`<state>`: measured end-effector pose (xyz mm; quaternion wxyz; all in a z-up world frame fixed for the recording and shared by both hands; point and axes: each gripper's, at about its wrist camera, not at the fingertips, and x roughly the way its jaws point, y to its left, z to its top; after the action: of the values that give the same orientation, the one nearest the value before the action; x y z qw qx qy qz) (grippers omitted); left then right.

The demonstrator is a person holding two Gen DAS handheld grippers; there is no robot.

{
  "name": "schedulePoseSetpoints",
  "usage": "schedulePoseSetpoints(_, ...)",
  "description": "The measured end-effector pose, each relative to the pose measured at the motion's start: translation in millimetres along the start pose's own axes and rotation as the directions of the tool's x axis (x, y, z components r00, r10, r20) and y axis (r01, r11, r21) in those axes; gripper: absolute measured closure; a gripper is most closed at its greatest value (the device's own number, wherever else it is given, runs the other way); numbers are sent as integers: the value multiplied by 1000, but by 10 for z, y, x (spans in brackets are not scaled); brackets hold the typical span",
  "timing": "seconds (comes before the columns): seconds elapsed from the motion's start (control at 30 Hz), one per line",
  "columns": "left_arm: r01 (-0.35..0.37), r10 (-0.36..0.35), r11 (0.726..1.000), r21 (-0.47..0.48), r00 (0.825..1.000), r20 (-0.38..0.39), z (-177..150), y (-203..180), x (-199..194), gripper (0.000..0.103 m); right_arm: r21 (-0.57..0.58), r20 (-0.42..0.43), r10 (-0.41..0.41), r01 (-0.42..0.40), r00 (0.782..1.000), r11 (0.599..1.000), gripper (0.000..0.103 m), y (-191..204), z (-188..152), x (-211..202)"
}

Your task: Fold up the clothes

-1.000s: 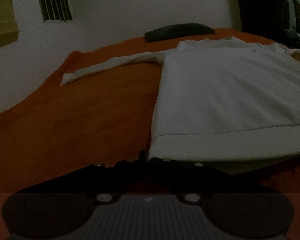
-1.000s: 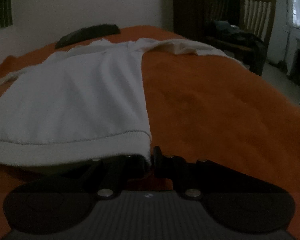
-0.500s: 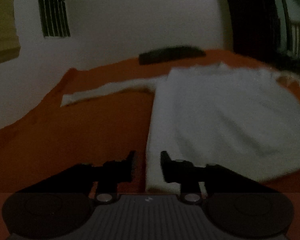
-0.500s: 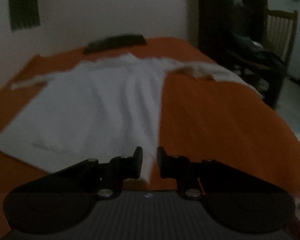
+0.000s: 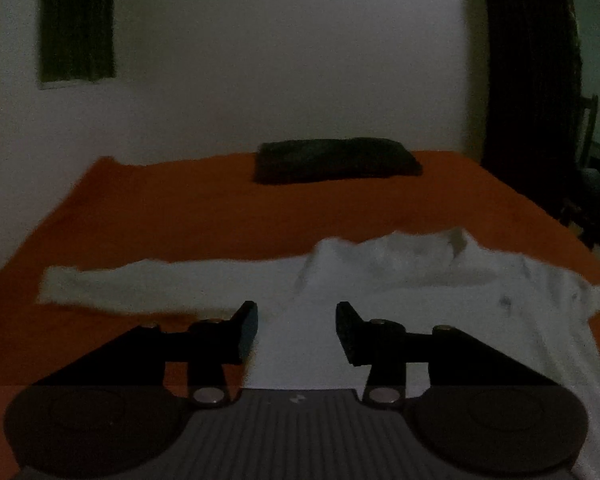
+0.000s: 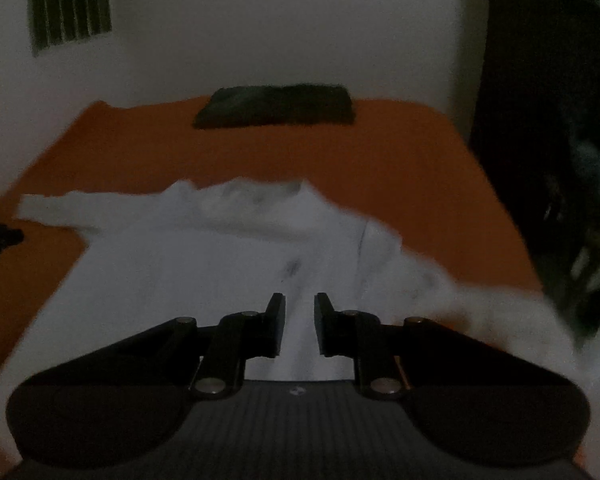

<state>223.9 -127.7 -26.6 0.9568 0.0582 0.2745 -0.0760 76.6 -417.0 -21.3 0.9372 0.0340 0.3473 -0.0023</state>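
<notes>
Shirt [image 5: 380, 292], white and long-sleeved, sprawls across the orange bed [image 5: 220, 208], one sleeve [image 5: 160, 284] reaching toward 9 o'clock. My left claw [image 5: 296, 320] hangs over it, jaws widening on nothing. My right claw [image 6: 299, 320] stands narrowly parted, gripping nothing. A dark pillow [image 6: 276, 106] sits at 12 o'clock.

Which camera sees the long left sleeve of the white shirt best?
The left wrist view: the sleeve lies stretched out flat across the orange bed cover, seen whole from shoulder to cuff. The right wrist view catches the same sleeve only near its left edge, smaller and blurred.
</notes>
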Motion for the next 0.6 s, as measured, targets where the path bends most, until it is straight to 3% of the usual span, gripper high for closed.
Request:
schedulePoseSetpoints(0.17, 71, -50, 986, 151, 989, -142, 458, -435, 556, 51, 43, 43, 46, -48, 998, 998, 85, -111, 232, 522)
schedulePoseSetpoints(0.23, 66, -14, 976, 206, 970, -244, 622, -627, 847, 49, 65, 44, 77, -80, 996, 995, 85, -173, 312, 714)
schedulePoseSetpoints(0.3, 63, 31, 963, 260, 939, -343, 783, -821, 1144, 49, 86, 19, 115, -116, 993, 989, 84, -240, 361, 894)
schedulePoseSetpoints(0.4, 42, 86, 942, 334, 929, -359, 983, -1109, 1581, 47, 108, -40, 164, -159, 986, 981, 84, -360, 435, 1188)
schedulePoseSetpoints(0.6, 68, 16, 975, 212, 929, -371, 1208, -1464, 2679, 43, 60, -142, 94, -86, 985, 994, 81, -512, 703, 1930)
